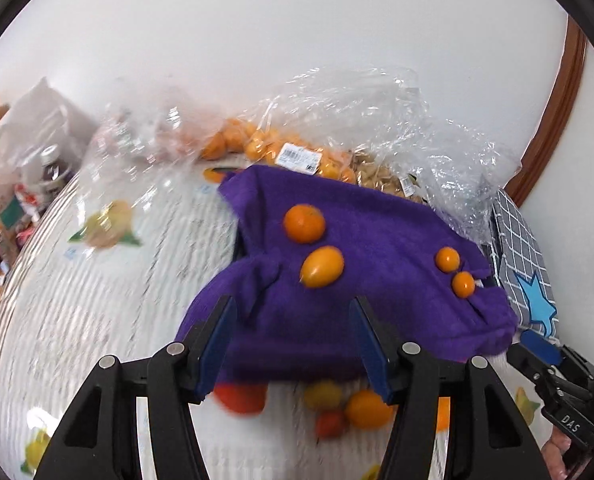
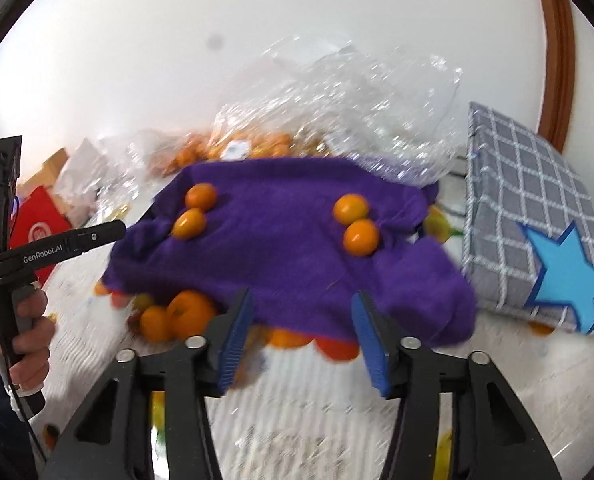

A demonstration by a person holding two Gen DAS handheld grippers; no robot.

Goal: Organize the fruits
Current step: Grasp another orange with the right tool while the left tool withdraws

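Note:
A purple cloth (image 1: 377, 240) (image 2: 277, 248) lies draped over a raised, hidden thing on the table. Four orange fruits sit on it in two pairs: a mandarin (image 1: 304, 224) with an oval one (image 1: 321, 267), and two small ones (image 1: 447, 259) farther right. Several red, yellow and orange fruits (image 1: 367, 410) (image 2: 189, 312) show on the table under the cloth's near edge. My left gripper (image 1: 295, 344) stands open at that edge, nothing pinched. My right gripper (image 2: 303, 332) is open at the same edge, farther right. One of its blue pads (image 1: 537, 346) shows in the left wrist view.
Clear plastic bags (image 1: 377, 112) with orange fruits (image 1: 257, 144) lie behind the cloth. A grey checked box with a blue star (image 2: 529, 216) stands at the right. A red box (image 2: 37, 228) and clutter sit far left. A hand (image 2: 33, 320) grips the left tool.

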